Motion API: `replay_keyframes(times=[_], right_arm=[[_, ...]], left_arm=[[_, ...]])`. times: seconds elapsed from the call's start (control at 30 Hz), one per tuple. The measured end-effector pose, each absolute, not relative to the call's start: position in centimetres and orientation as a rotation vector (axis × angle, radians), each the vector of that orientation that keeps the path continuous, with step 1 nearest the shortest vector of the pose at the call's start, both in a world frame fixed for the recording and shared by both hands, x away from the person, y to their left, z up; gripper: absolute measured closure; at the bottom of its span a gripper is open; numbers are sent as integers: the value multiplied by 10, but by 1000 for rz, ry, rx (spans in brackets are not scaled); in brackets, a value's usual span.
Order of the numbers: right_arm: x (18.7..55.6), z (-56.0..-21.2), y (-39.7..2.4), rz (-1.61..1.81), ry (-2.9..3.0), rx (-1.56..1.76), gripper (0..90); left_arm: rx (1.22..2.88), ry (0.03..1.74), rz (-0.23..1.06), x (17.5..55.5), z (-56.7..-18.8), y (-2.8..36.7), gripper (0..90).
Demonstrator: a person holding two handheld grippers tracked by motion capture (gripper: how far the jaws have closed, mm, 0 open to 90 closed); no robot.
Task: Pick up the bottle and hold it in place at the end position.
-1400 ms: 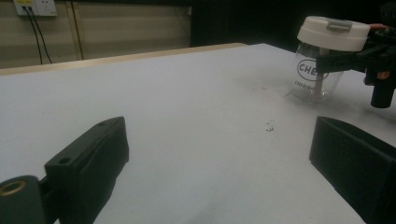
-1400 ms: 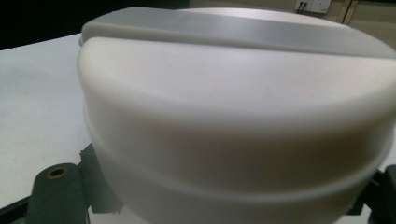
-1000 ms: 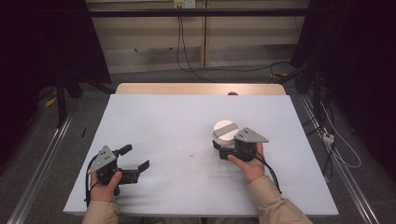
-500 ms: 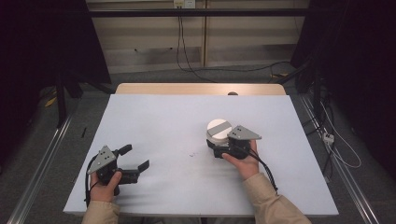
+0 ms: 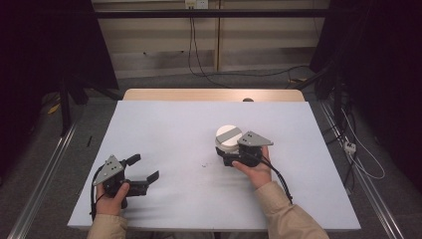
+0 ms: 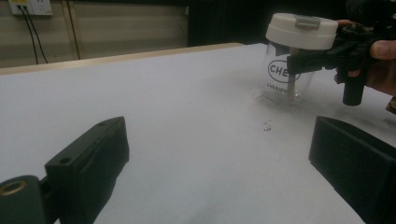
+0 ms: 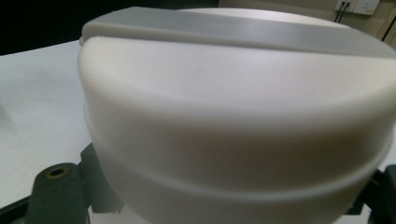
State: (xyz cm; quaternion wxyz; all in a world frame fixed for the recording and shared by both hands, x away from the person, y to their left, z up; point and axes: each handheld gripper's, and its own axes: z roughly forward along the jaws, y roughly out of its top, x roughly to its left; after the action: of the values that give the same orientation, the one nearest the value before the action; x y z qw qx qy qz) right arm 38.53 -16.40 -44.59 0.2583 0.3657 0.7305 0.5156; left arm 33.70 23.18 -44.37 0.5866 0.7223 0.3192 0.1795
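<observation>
The right gripper (image 5: 230, 155) had carried the lidded clear jar (image 5: 228, 138) leftward from right of centre, jaws clamping it; left gripper (image 5: 144, 169) stayed wide, lower left.

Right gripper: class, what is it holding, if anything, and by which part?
The right gripper has its jaws around the clear jar, on the glass body just under the white lid. The left gripper is open and holds nothing.

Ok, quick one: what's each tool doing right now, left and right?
Left tool: open, jaws spread, holding nothing, resting low over the table.
Right tool: jaws around the clear jar just under its white lid; looks closed on it.
</observation>
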Motion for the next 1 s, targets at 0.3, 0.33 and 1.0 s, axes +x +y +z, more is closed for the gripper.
replay_keyframes(times=[0.3,0.33,1.0], right_arm=[[390,-446,-160,1403,1983,990,183],[391,-446,-160,1404,1985,991,183],[400,-445,-150,1415,1997,980,183]], left_arm=[[1681,746,417,337,-444,232,47],[1683,745,418,337,-444,232,47],[1689,745,417,337,-444,232,47]])
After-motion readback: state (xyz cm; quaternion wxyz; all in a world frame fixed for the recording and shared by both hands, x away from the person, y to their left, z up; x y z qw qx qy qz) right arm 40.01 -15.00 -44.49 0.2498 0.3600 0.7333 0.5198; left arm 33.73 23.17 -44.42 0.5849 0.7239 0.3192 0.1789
